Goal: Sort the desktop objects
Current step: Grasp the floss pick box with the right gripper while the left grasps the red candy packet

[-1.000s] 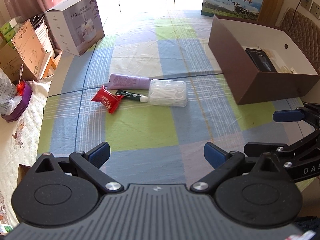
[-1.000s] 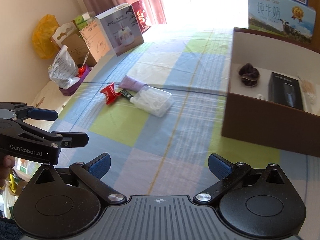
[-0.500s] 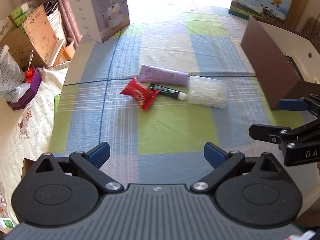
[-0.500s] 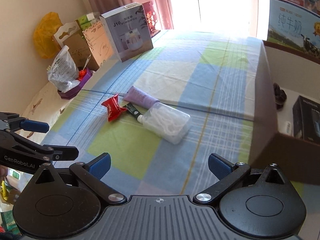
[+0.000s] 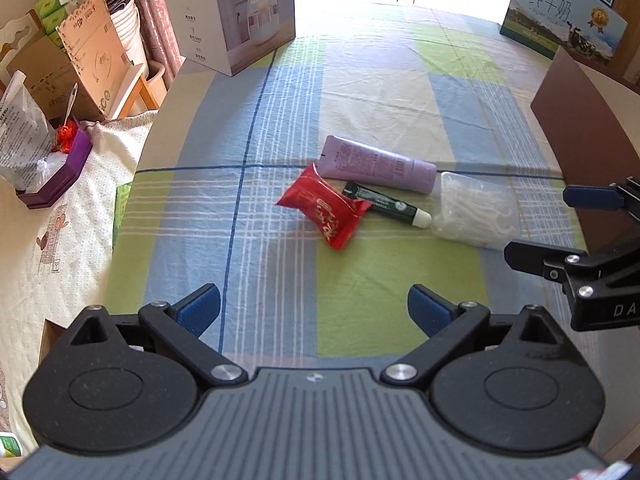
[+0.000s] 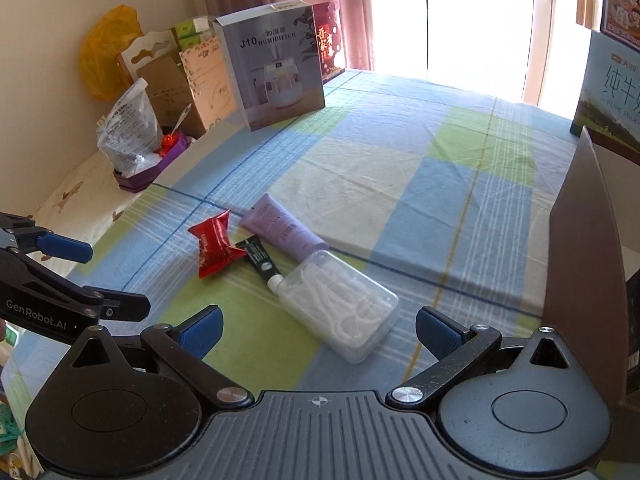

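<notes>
— Count on the cloth?
— Four loose items: one red packet (image 5: pixel 325 211), one purple tube (image 5: pixel 378 164), one small green tube (image 5: pixel 386 204), one clear case (image 5: pixel 476 216) of floss picks.
— Boxes?
— One brown box (image 5: pixel 592 128), one humidifier box (image 5: pixel 244 12), one milk carton (image 5: pixel 564 12).
— Grippers?
— Two: left (image 5: pixel 314 310), right (image 6: pixel 318 330), two blue pads each.

left gripper (image 5: pixel 314 310): fingers spread wide, nothing held | right gripper (image 6: pixel 318 330): fingers spread wide, nothing held
</notes>
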Tool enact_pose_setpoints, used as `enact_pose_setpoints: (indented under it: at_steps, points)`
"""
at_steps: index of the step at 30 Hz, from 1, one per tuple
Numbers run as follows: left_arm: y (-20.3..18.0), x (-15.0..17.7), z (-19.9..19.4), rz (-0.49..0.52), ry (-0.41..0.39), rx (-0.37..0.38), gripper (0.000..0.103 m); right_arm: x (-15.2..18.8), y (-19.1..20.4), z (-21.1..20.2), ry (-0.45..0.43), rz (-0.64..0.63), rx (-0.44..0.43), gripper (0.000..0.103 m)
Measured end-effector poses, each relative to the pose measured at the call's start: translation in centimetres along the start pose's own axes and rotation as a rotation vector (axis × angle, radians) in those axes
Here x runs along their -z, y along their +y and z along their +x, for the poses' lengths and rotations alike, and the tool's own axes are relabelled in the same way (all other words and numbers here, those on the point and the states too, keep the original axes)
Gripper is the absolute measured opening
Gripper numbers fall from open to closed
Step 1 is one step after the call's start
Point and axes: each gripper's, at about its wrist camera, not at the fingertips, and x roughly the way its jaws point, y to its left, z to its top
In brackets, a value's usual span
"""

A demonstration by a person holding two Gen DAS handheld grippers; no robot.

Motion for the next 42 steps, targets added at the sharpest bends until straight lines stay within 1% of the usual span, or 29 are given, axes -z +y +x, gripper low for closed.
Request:
enact_pose_setpoints:
  at_steps: [9, 18, 20, 22, 23, 26, 28, 30, 32, 34, 40, 42]
  points:
    - [0.5, -1.6, 1.9, -0.009, 0.007, 0.005, 0.098, -0.6, -0.5, 2.7, 0.045, -0.026, 0.015, 0.1]
    - [0.8, -2.5, 3.4, -0.013, 0.026, 0.0, 0.098, -1.2, -1.1, 5.3, 0.082, -0.067, 0.025, 0.1]
    - [0.8, -2.6, 3.6, -0.014, 0.03, 0.0, 0.098, -1.3, -1.2, 5.8, 0.086, -0.073, 0.022, 0.098]
    - [0.9, -2.7, 3.8, -0.012, 0.034, 0.0, 0.098, -1.3, -1.3, 6.2, 0.094, -0.085, 0.009, 0.088]
    - [0.9, -2.7, 3.9, -0.011, 0.036, 0.0, 0.098, -1.3, -1.2, 6.4, 0.098, -0.093, 0.006, 0.087]
    - [1.0, -2.8, 4.2, -0.013, 0.041, 0.001, 0.098, -1.1, -1.2, 6.6, 0.106, -0.128, 0.008, 0.075]
    - [1.1, -2.9, 4.3, -0.017, 0.042, 0.002, 0.098, -0.8, -1.2, 6.5, 0.123, -0.134, 0.012, 0.062]
    - [1.2, -3.0, 4.4, -0.022, 0.041, 0.002, 0.098, -0.3, -1.3, 6.2, 0.132, -0.126, 0.012, 0.057]
    - [1.2, -3.2, 4.6, -0.026, 0.04, 0.0, 0.098, 0.0, -1.3, 5.8, 0.134, -0.108, 0.024, 0.056]
    - [1.2, -3.4, 4.9, -0.03, 0.041, 0.001, 0.098, 0.4, -1.5, 5.4, 0.141, -0.063, 0.048, 0.055]
    - [1.0, -4.5, 5.8, -0.055, 0.038, 0.002, 0.098, 0.9, -2.6, 4.4, 0.137, 0.106, 0.182, 0.055]
    - [0.9, -5.1, 6.4, -0.065, 0.036, -0.006, 0.098, 0.9, -3.0, 4.2, 0.129, 0.14, 0.2, 0.056]
